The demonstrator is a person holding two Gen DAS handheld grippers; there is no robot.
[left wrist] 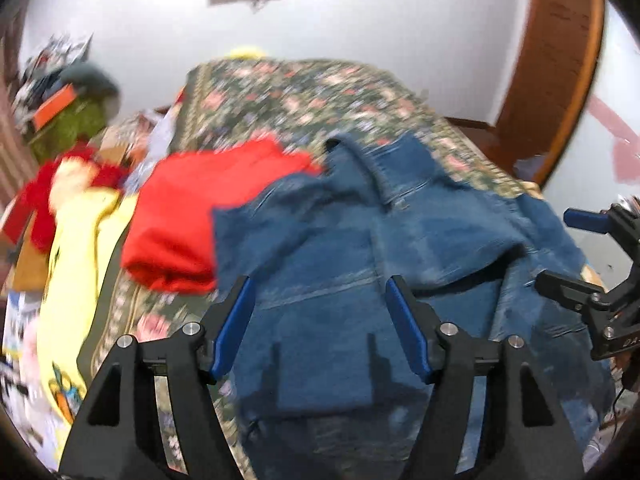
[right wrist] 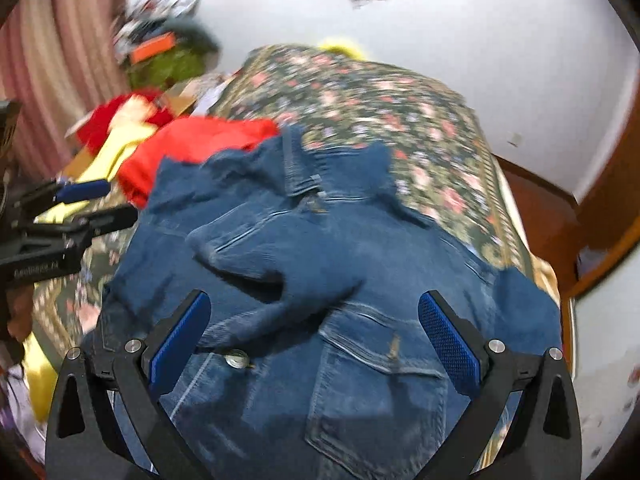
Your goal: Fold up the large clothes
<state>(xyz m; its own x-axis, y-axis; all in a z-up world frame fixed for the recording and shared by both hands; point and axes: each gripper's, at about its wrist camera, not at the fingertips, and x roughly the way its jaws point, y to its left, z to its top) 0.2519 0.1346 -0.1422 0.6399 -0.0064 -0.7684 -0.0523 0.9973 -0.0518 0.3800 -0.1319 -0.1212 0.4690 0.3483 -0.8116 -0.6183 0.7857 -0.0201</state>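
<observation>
My left gripper and right gripper both hang with jaws wide apart, holding nothing. The denim jacket lies rumpled on the floral bedspread directly beneath both, its collar pointing away.

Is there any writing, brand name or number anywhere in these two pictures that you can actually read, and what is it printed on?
No text reads with certainty.
"DA...": pale letters on the black body of the right gripper, cut off at the picture's edge in the left wrist view.
Pale lettering on the black body of the left gripper, right wrist view: too blurred to read.
Metal button on the blue denim garment: any stamping too small to read.
Printed papers beside the bed: blurred.
</observation>
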